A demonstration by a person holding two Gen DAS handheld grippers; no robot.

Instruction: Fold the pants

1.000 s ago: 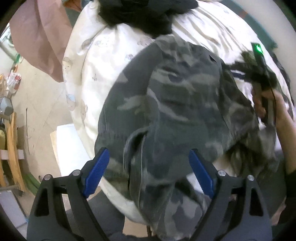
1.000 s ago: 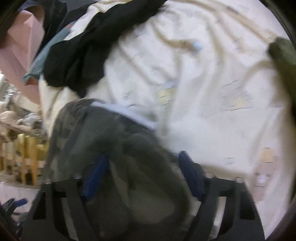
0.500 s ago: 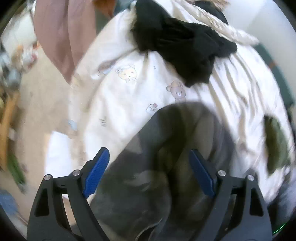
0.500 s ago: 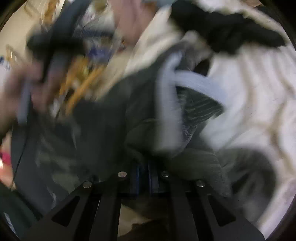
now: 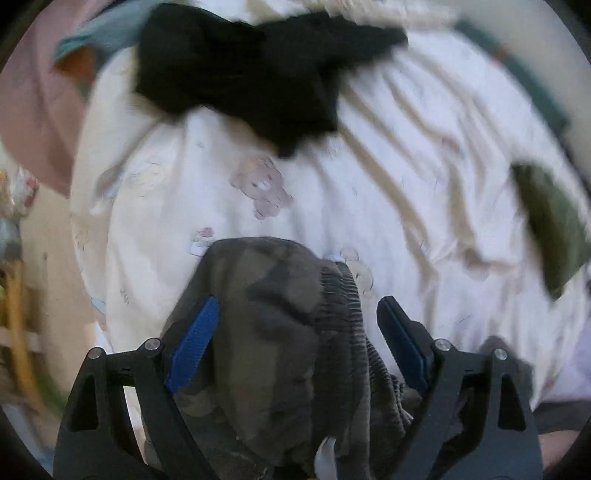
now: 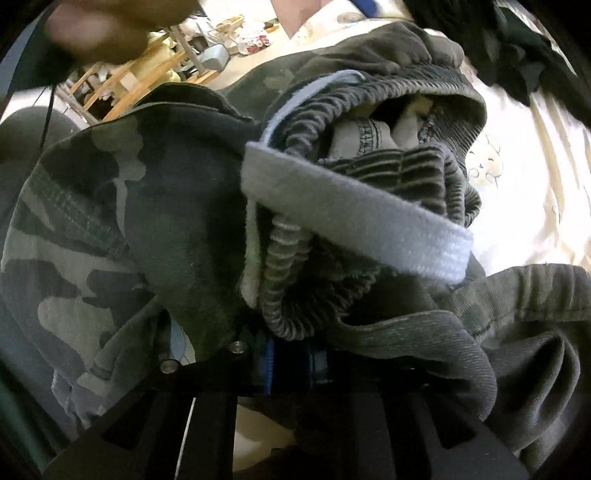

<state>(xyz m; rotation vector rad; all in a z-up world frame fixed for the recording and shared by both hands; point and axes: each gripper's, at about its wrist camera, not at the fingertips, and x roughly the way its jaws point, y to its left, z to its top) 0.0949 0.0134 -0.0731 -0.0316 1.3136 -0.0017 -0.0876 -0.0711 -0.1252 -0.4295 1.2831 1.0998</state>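
The camouflage pants [image 5: 269, 280] lie bunched on a white bear-print sheet [image 5: 388, 177], ribbed waistband up. My left gripper [image 5: 297, 343] hangs over the bunch, open wide, its blue pads [image 5: 192, 343] on either side of the cloth without squeezing it. In the right wrist view the pants [image 6: 110, 206] fill the frame, with the elastic waistband [image 6: 406, 85] and a white drawstring band [image 6: 362, 218] gaping toward the camera. My right gripper [image 6: 291, 360] has its pads close together with waistband cloth pinched between them; its jaws are opening slightly.
A black garment [image 5: 236, 70] lies at the far side of the bed, also in the right wrist view [image 6: 517, 44]. An olive cloth [image 5: 550, 221] lies right. Pink fabric [image 5: 33, 122] hangs left. A hand [image 6: 99, 26] and wooden furniture [image 6: 122, 81] are beyond the bed edge.
The left gripper swept across the bed, still open, and now stands over the waistband end. The right gripper rolled and closed from wide apart onto the waistband cloth.
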